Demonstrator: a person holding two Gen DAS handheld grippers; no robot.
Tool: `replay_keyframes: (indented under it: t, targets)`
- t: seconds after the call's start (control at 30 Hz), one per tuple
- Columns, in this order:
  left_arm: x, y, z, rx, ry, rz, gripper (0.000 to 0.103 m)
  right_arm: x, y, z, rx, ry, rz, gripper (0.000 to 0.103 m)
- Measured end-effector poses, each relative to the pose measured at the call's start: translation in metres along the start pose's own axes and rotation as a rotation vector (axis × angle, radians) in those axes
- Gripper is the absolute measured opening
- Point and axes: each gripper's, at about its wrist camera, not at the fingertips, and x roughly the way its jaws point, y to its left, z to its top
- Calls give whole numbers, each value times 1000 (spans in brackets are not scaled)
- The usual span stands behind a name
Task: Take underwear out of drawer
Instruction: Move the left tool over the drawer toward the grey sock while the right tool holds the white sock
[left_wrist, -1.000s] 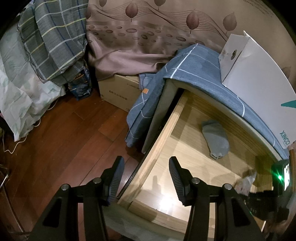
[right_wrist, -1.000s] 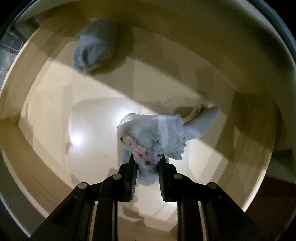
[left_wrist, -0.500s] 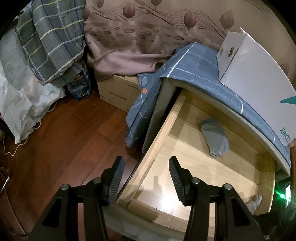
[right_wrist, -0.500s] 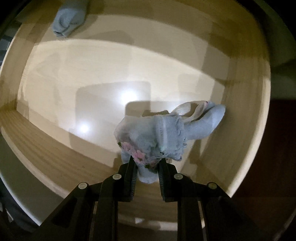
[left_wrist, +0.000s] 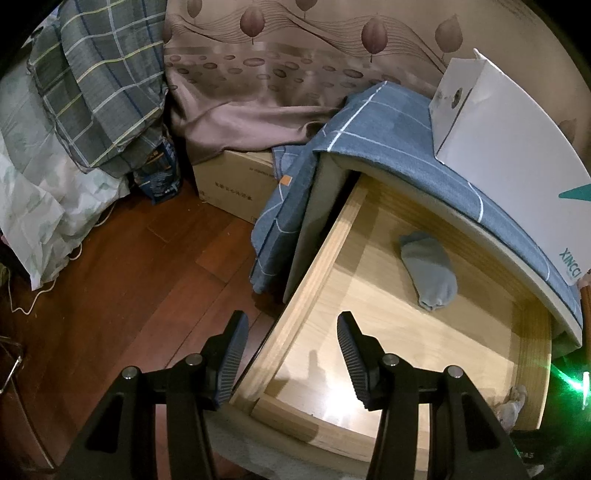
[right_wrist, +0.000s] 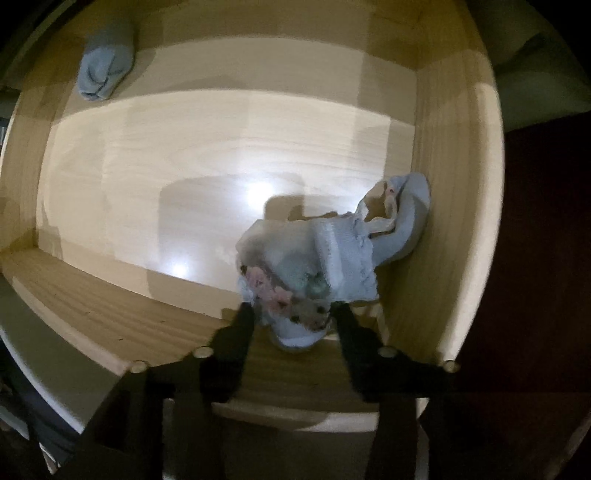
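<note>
The pale wooden drawer (left_wrist: 325, 254) stands pulled open. My right gripper (right_wrist: 291, 317) is shut on white underwear (right_wrist: 317, 254) with lace and a pink flower print. It holds the bundle above the drawer's front right corner (right_wrist: 417, 325). A bit of that underwear (left_wrist: 513, 400) shows at the drawer's right end in the left wrist view. A rolled blue-grey sock (left_wrist: 430, 271) lies at the back of the drawer; it also shows in the right wrist view (right_wrist: 105, 66). My left gripper (left_wrist: 291, 354) is open and empty above the drawer's front left corner.
A blue checked cloth (left_wrist: 391, 122) covers the cabinet top, with a white box (left_wrist: 513, 136) on it. A cardboard box (left_wrist: 229, 181), a curtain (left_wrist: 280, 66) and bedding (left_wrist: 74, 96) stand on the dark wooden floor (left_wrist: 122, 280) to the left.
My right gripper has risen and drawn back toward the drawer's front right corner with the underwear in it. The left gripper has barely moved.
</note>
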Motion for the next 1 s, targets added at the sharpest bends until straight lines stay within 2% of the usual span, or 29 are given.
replay_keyframes:
  t: [0.2,0.27,0.5,0.6,0.7,0.83,1.0]
  targets:
    - [0,0,0,1,0,0,51,-21,4,2,17,-75,-43,52]
    - [-1,0,0,6,-1,1,51,-35,12,2,17,-99,-44,56]
    - [0,-2,0,18,3,5,51,-10,24,21,12,-69,-84,57]
    - [-1,-6,0,33,3,8,51,-9,23,23,11,-42,-79,50]
    - [-1,-11,-1,55,2,16,51,-11,4,19,9,-17,-90,43]
    - [1,-16,-1,80,8,17,51,-18,3,7,-7,-9,-98,39]
    - [1,-27,-3,140,22,-26,51,-28,-1,6,1,-39,-95,38]
